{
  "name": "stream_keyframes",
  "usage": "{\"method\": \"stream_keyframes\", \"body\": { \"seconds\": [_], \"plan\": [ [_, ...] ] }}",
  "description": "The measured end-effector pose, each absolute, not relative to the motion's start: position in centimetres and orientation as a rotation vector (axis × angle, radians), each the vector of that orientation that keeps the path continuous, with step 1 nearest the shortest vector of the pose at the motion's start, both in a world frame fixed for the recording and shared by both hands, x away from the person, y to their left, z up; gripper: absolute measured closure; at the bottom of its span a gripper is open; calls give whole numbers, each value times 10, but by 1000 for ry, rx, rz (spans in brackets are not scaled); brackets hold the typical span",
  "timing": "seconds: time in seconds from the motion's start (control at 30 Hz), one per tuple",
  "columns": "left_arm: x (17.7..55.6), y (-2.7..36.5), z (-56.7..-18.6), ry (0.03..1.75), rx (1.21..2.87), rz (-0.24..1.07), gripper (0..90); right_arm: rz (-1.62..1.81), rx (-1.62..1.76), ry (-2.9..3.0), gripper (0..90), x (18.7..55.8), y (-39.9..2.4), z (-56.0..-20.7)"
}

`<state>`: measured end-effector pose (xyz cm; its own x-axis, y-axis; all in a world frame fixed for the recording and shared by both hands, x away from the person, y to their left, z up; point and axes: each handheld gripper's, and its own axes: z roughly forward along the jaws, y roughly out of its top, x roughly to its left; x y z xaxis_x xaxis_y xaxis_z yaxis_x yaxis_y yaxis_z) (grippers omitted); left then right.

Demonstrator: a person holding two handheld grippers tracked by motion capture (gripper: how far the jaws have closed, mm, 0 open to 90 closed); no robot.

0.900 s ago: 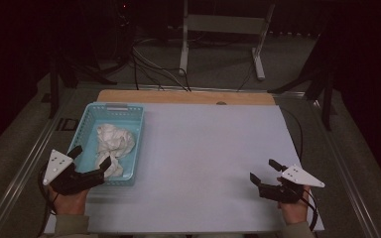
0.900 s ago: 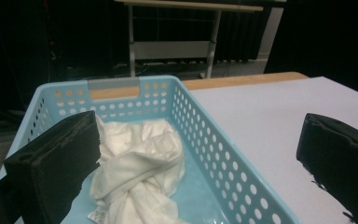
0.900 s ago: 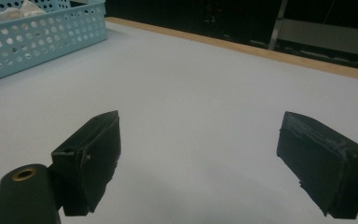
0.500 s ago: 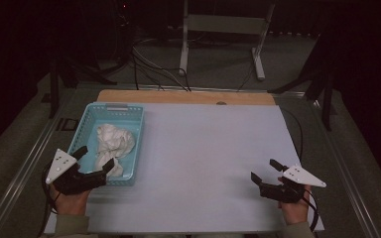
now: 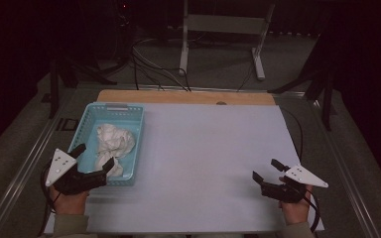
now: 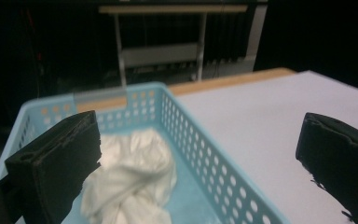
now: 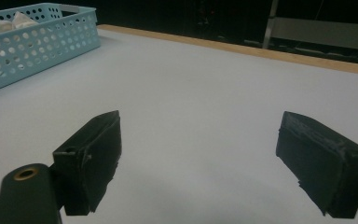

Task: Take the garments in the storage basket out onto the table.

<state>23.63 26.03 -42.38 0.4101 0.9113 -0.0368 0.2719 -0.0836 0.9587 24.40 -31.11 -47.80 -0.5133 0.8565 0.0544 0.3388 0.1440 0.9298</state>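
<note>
While my left gripper [image 5: 93, 162] hangs at the near end of the light blue perforated basket [image 5: 131, 148], I have its jaws spread wide and gripping nothing, one over the basket's near-left corner and the other over its near end towards the right wall, as the high view shows it. I judge that this stance is there for a reach down into the basket, because the crumpled white cloth [image 5: 113, 145] lies heaped on the basket floor just ahead of those jaws, loose and not touched by either one. In the left gripper view the cloth [image 6: 130, 182] sits low between the left jaw and the basket's right wall [image 6: 200, 158], so the wide opening suits a soft, bulky bundle that needs a broad bite. My right gripper [image 5: 266, 171] rests well apart from all this, near the front right corner of the white table [image 5: 208, 148], jaws likewise wide apart and holding nothing; I read that as parked, kept clear so the left side can work alone. From the right gripper view the basket [image 7: 32, 42] shows far off at the upper left. As for brands, labels or writing, I can read none on the basket, the cloth or the grey plates on the grippers.
</note>
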Motion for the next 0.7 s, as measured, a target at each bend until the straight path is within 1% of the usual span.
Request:
{"method": "stream_keyframes", "body": {
  "seconds": [0.1,0.23,0.57,0.7],
  "plan": [
    [237,260,-420,1086,1623,741,5,1360,1140,1923,141,244,-311,-478],
    [237,260,-414,1071,1654,765,4,1366,1150,1922,142,244,-312,-479],
    [245,267,-408,1092,1639,759,4,1367,1155,1921,141,244,-312,-479],
    [252,273,-406,1105,1617,718,5,1367,1157,1922,141,244,-312,-479]
  ]
}}
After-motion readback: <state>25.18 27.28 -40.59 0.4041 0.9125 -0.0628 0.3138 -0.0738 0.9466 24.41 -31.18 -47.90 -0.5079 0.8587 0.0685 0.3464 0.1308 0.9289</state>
